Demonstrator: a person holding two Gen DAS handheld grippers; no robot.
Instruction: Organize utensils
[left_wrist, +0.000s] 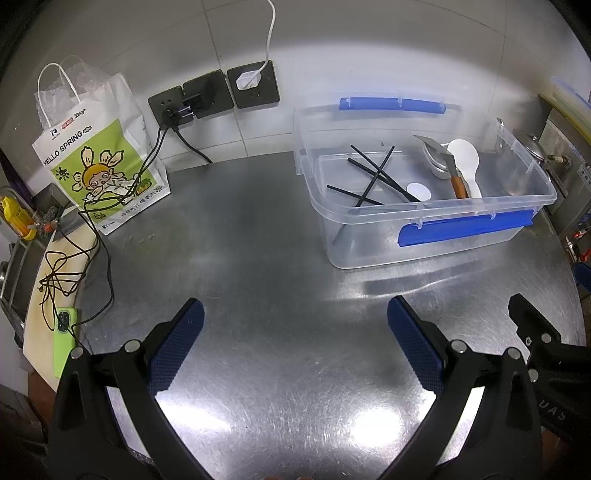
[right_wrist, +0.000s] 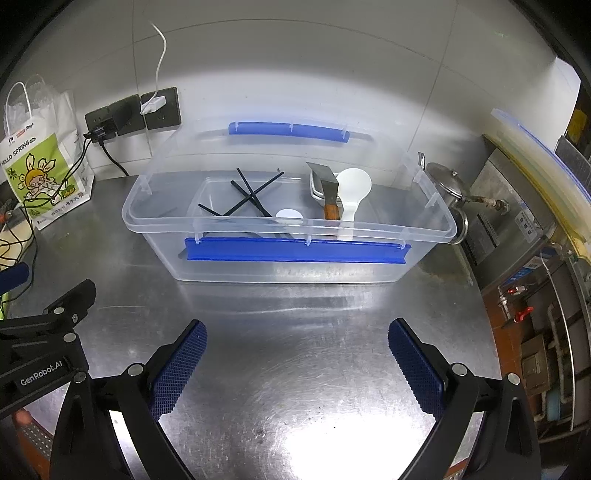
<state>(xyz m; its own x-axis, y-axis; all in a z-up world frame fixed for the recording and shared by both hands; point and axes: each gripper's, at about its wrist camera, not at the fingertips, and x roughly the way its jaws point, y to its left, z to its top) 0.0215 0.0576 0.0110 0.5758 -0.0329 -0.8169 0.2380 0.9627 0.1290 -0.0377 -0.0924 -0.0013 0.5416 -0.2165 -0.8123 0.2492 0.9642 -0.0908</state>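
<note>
A clear plastic bin (left_wrist: 436, 236) (right_wrist: 288, 269) with blue side clips stands on the steel table. Inside lie several black chopsticks (left_wrist: 373, 177) (right_wrist: 245, 199), a white rice paddle (left_wrist: 466, 162) (right_wrist: 352, 192), a wood-handled metal scraper (left_wrist: 448, 162) (right_wrist: 328, 192), a metal spoon bowl (left_wrist: 430, 157) behind the scraper and a small white disc (left_wrist: 419, 192) (right_wrist: 289, 216). My left gripper (left_wrist: 295, 332) is open over bare steel, well short of the bin. My right gripper (right_wrist: 295, 347) is open too, in front of the bin. Nothing is between either pair of pads.
A printed paper bag (left_wrist: 99, 155) (right_wrist: 40, 166) stands at the back left under wall sockets (left_wrist: 214, 92) with black cables trailing to a green phone (left_wrist: 64, 332). A steel kettle (right_wrist: 447, 184) and a metal appliance (right_wrist: 517, 229) sit right of the bin.
</note>
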